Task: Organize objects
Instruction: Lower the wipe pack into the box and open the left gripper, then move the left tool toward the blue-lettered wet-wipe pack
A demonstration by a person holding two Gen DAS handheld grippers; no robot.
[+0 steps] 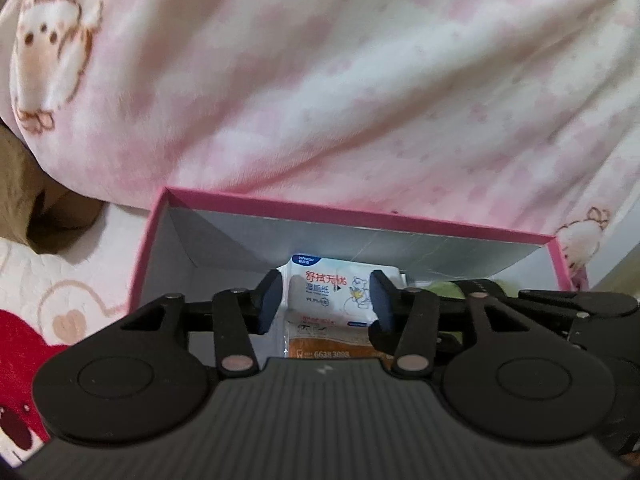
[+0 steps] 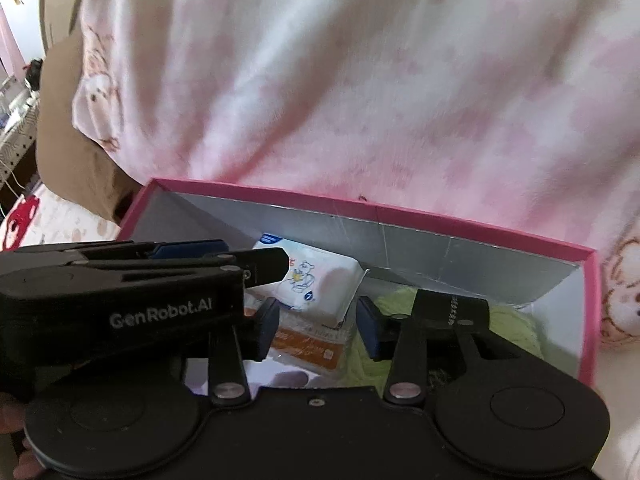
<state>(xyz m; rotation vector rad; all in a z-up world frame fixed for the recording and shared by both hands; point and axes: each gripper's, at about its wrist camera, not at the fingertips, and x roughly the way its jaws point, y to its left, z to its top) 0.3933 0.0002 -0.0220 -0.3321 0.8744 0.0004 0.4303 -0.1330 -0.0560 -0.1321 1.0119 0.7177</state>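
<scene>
Two grippers, left gripper (image 1: 324,300) and right gripper (image 2: 316,328), jaws released, nothing clamped. Wet-wipe pack (image 1: 328,288) lies lower centre inside pink box (image 1: 360,216); probably light, squashy, slippery film — pinch across narrow sides.

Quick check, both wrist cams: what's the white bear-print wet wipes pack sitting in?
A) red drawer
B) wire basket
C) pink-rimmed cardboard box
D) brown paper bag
C: the wet wipes pack lies inside the pink-rimmed box with grey inner walls, beside something pale green; the pink blanket lies behind the box.
</scene>
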